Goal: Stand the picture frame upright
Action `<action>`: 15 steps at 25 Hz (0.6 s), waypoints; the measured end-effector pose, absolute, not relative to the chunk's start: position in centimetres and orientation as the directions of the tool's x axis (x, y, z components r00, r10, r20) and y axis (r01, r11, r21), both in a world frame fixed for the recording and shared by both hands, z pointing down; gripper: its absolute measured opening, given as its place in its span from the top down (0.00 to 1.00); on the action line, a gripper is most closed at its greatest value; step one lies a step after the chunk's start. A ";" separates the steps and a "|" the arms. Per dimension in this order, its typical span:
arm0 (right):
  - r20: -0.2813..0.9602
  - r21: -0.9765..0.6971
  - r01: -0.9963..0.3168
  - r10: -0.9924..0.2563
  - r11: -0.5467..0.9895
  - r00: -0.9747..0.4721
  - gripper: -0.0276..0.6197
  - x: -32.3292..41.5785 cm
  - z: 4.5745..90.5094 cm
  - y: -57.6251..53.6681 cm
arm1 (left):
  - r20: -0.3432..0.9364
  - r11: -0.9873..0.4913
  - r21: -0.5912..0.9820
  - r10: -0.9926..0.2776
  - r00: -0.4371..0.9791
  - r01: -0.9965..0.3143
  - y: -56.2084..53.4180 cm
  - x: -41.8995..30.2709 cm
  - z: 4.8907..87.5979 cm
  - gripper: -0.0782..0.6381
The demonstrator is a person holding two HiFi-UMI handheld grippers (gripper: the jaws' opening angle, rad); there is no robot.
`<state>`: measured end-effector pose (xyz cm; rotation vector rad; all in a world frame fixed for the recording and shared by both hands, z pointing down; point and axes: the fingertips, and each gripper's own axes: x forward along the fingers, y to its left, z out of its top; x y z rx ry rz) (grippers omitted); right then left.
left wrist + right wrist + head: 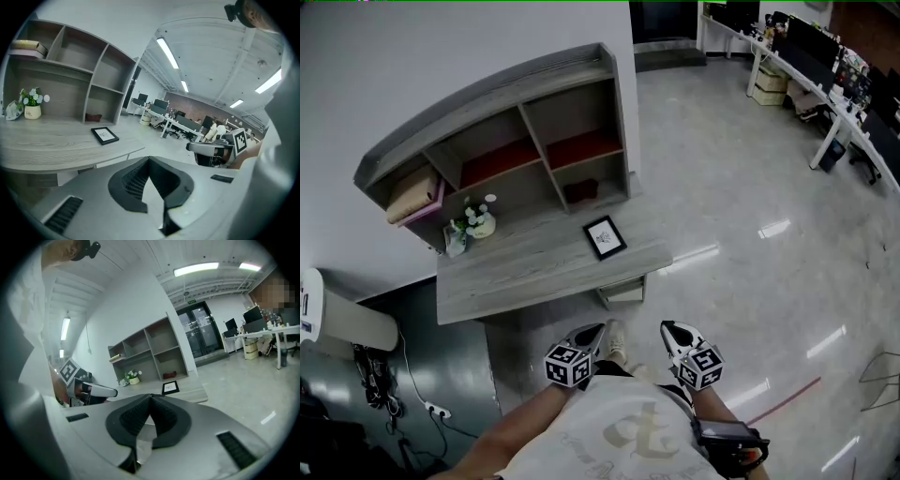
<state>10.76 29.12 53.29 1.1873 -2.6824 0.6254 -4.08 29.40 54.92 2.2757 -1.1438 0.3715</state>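
A black picture frame (605,236) lies flat on the grey wooden desk (525,267), near its right end; the same frame (105,135) shows in the left gripper view and, small, as the frame (170,387) in the right gripper view. My left gripper (598,330) and right gripper (667,330) are held close to my body, well short of the desk's front edge. Both are shut with nothing between the jaws. In the left gripper view my left gripper (149,160) points toward the desk; my right gripper (150,398) faces the shelf unit.
A shelf unit (516,131) stands at the back of the desk, with a small dark red object (579,191) in a lower cubby. A white flower pot (478,221) sits at the desk's left. A white appliance (342,319) is at far left. Office desks (825,84) line the far right.
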 end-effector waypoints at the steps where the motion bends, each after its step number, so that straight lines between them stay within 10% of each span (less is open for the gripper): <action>1: 0.286 -0.322 -0.735 -0.678 0.597 -0.677 0.95 10.9 53.1 29.1 | 0.476 -0.479 0.356 -0.646 0.597 -0.802 29.5 -4.1 54.9 0.89; 15: 0.282 -0.349 -0.728 -0.674 0.590 -0.682 0.95 9.4 54.0 29.0 | 0.489 -0.449 0.342 -0.665 0.564 -0.825 29.8 -6.0 55.4 0.89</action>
